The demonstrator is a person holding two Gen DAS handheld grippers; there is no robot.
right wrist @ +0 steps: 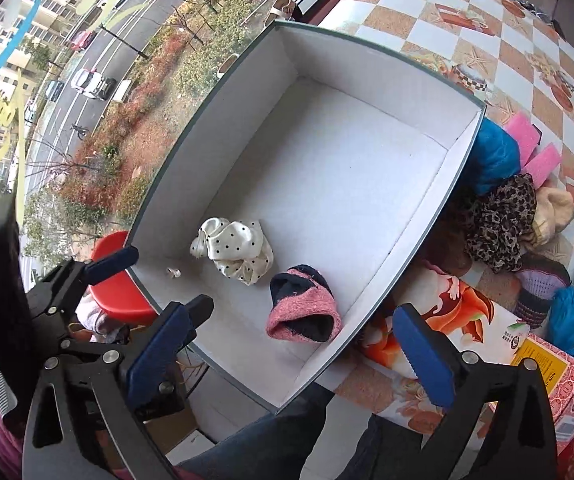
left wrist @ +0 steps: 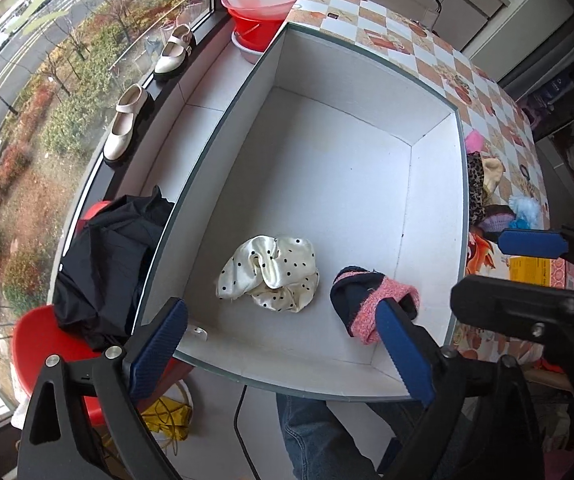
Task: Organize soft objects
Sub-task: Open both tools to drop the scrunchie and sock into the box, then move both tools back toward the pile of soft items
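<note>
A white box with a grey rim (left wrist: 223,120) (right wrist: 215,84) sits on the checked table. Inside lie a cream polka-dot cloth (left wrist: 271,272) (right wrist: 235,254) and a pink and navy knit piece (left wrist: 361,300) (right wrist: 303,312), apart from each other. My left gripper (left wrist: 281,305) hangs open over the box's near end with nothing between its fingers. My right gripper (right wrist: 291,312) is open too, above the knit piece and clear of it. More soft things are piled right of the box: a leopard-print cloth (right wrist: 503,220), a blue cloth (right wrist: 495,156), pink sponges (right wrist: 527,140).
A printed carton (right wrist: 467,320) lies at the table's near right. Cream shoes (left wrist: 127,128) stand on the windowsill, with stacked basins (left wrist: 263,4) beyond. A red chair (left wrist: 43,344) holds a black garment (left wrist: 107,264) left of the box. A person's jeans (left wrist: 319,432) are below.
</note>
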